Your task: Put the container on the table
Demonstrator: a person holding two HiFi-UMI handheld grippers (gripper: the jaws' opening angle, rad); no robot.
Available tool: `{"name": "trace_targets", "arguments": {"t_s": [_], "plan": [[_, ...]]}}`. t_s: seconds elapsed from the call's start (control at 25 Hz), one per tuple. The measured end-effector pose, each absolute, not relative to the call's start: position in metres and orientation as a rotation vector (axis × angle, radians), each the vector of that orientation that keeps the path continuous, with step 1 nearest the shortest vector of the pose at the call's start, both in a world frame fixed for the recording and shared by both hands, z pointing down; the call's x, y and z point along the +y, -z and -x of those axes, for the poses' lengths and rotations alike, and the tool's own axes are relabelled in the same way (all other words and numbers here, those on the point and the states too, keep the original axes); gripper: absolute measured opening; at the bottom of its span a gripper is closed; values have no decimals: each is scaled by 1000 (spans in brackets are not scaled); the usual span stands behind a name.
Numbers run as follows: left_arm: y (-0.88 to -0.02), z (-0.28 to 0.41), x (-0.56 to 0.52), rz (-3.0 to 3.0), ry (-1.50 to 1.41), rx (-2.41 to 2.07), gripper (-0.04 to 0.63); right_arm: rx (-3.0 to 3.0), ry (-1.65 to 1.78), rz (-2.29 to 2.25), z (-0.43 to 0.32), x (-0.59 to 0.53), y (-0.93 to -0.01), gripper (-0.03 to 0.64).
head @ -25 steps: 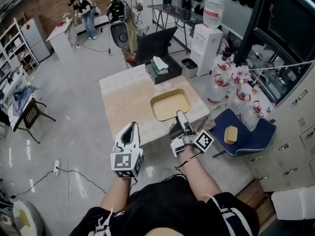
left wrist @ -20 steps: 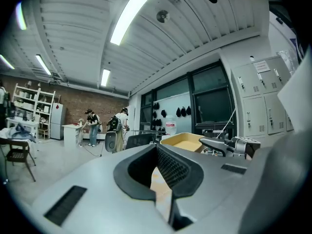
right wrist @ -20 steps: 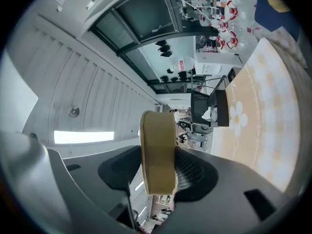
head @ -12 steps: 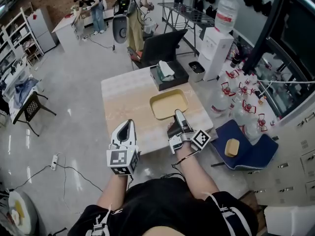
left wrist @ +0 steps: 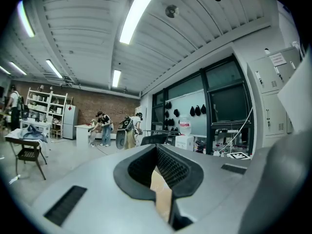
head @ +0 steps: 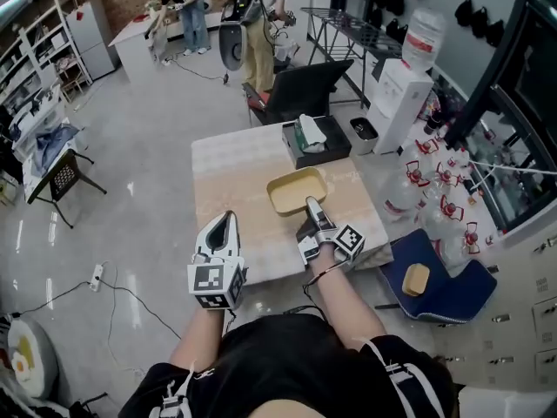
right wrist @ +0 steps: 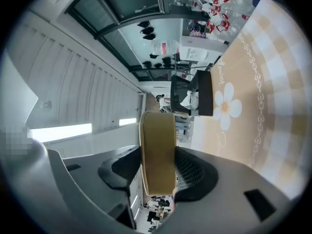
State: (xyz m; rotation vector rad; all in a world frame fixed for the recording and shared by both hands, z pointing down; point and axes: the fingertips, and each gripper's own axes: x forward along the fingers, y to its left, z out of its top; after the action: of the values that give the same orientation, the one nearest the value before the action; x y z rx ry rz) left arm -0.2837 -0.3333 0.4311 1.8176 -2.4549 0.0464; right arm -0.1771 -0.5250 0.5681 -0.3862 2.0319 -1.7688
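Note:
The container (head: 296, 190) is a shallow yellow tray over the right half of the patterned table (head: 231, 168); whether it rests on the top is unclear. My right gripper (head: 310, 205) is shut on its near rim. In the right gripper view that yellow rim (right wrist: 157, 150) stands edge-on between the pads of the right gripper (right wrist: 158, 172), beside the flowered table top (right wrist: 263, 96). My left gripper (head: 228, 225) hovers at the table's near edge, left of the tray, shut on nothing. The left gripper (left wrist: 158, 179) shows closed pads in its own view.
A black box with tissues (head: 315, 139) sits at the table's far right corner, a dark chair (head: 300, 90) behind it. To the right are a water dispenser (head: 405, 81), several bottles (head: 435, 181) and a blue seat (head: 439, 281). People (head: 187, 11) stand far off.
The right gripper has carried the container farther in over the table, away from the near right edge. The left gripper has hardly moved.

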Motion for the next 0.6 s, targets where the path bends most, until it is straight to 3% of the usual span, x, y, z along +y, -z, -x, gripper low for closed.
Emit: {"name": "trace_targets", "arguments": {"t_s": [0.6], "plan": [[-441, 303, -350, -1753, -70, -2492, 14, 1997, 2026, 622, 193, -555, -694, 233]]}}
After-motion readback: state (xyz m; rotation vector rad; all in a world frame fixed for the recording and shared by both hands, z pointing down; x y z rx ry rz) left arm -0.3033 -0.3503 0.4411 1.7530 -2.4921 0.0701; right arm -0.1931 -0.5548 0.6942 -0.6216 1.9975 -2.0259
